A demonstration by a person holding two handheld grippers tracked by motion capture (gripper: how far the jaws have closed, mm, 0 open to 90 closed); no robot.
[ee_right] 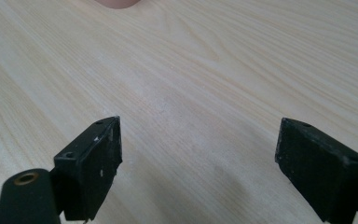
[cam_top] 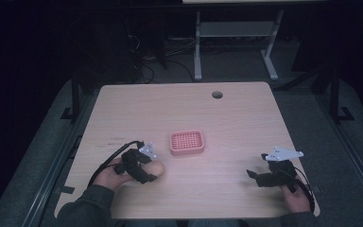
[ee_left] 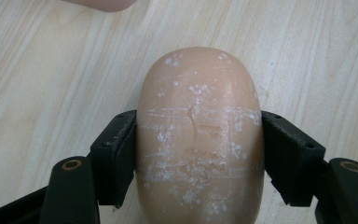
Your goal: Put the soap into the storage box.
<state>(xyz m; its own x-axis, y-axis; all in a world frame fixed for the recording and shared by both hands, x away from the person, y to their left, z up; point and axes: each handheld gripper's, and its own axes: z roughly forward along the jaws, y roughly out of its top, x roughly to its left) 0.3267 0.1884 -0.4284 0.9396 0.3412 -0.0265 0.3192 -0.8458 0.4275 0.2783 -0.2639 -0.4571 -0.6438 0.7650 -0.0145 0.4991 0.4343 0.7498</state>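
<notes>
Dark room, grey-legged desk (cam_top: 236, 28) behind

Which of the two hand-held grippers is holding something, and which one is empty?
The left hand-held gripper holds a peach-coloured bar of soap, its jaws pressed against both sides. The right hand-held gripper is empty, jaws wide apart above the wooden table.

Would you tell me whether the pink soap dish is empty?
Empty: the high view shows the pink soap dish with bare grid; the left gripper holds the soap.

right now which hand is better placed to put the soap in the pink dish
Left. Its tongs are already shut on the soap, near the dish. The right tongs are open, holding nothing, and farther off.
</notes>
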